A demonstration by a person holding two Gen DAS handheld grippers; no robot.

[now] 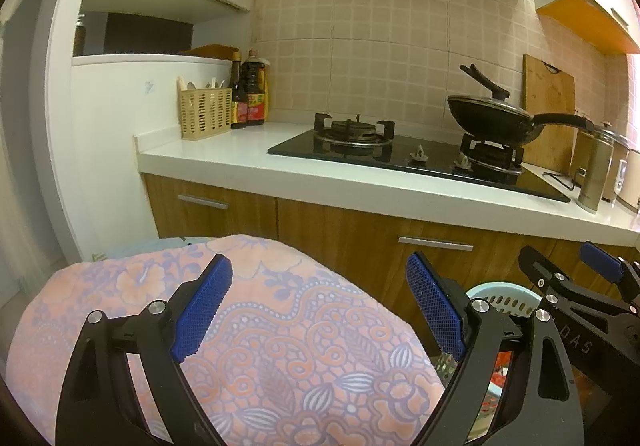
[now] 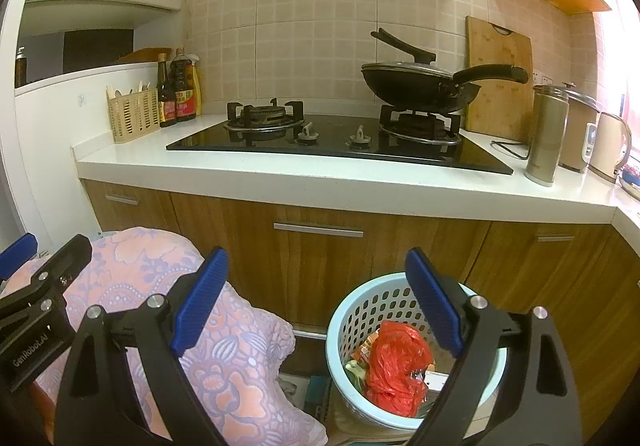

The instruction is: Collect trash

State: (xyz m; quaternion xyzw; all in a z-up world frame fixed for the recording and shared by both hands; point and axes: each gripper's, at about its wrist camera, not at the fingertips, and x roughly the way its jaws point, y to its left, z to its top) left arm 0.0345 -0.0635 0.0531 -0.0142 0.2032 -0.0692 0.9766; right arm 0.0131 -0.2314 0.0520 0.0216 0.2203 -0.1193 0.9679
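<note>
A light blue perforated trash basket [image 2: 352, 310] stands on the floor in front of the wooden cabinets. It holds a crumpled red plastic bag [image 2: 394, 366] and other scraps. Its rim also shows in the left wrist view [image 1: 500, 296]. My right gripper [image 2: 318, 306] is open and empty, held above and just left of the basket. My left gripper [image 1: 320, 306] is open and empty above a pink and purple floral cloth [image 1: 248, 330]. The right gripper shows at the right of the left wrist view [image 1: 568, 286], and the left gripper at the left of the right wrist view [image 2: 40, 266].
The floral cloth [image 2: 224, 346] covers a bulky shape left of the basket. A white countertop [image 2: 320, 175] carries a black gas hob [image 2: 340, 141], a wok [image 2: 420, 85], a steel flask [image 2: 546, 133], sauce bottles [image 2: 178, 89] and a utensil basket [image 2: 132, 115].
</note>
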